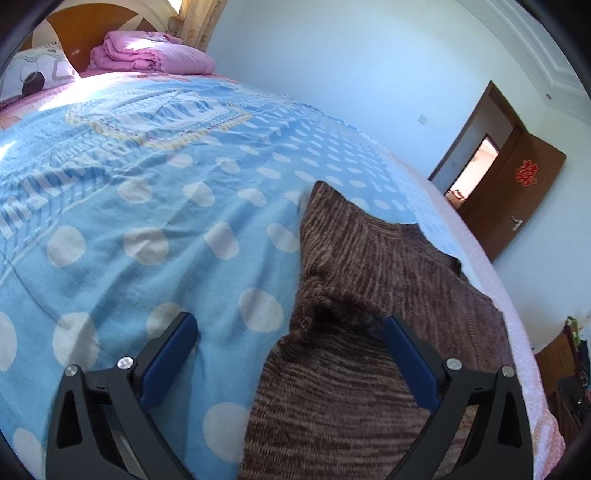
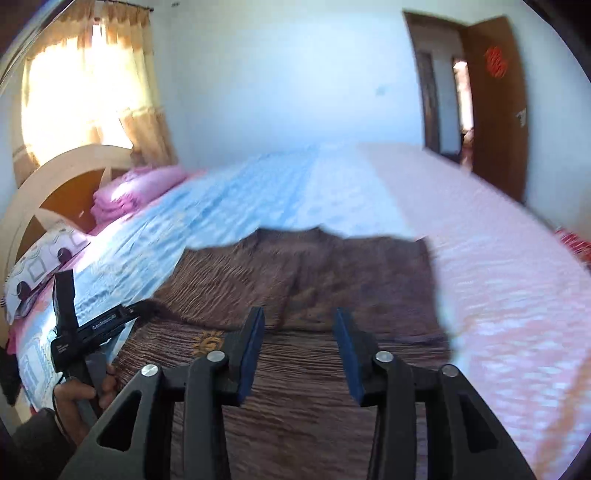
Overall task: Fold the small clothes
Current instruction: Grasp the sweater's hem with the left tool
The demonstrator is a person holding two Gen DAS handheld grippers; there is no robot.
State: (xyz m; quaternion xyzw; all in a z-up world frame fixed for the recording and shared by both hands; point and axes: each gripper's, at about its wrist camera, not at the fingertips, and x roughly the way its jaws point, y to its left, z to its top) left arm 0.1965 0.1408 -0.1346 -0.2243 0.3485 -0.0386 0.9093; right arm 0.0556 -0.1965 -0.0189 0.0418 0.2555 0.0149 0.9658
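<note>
Left wrist view: my left gripper (image 1: 291, 328) is held low over the bed, its blue-padded jaws spread wide apart with nothing clamped; the left pad lies over the blue polka-dot bedspread (image 1: 147, 206) and the right pad over the brown striped knit garment (image 1: 373, 280). The garment lies spread on the bedspread toward the right edge of the bed, one pointed corner reaching up onto the dots and a raised fold just ahead of the jaws. Behind, a folded pink quilt (image 1: 147, 51) and a patterned pillow (image 1: 33, 70) rest against the wooden headboard (image 1: 85, 26), and a brown door (image 1: 524, 192) stands open in the far wall. Right wrist view (motion-blurred): my right gripper (image 2: 299, 328) hovers above the same brown garment (image 2: 303, 273), jaws partly apart and empty, no cloth between the pads. At the lower left of this view my left hand (image 2: 79, 398) grips the handle of the other gripper, whose tip rests at the garment's left edge. A curtained window (image 2: 85, 85) glows above the headboard, and pink sheet (image 2: 498, 288) shows to the right.
</note>
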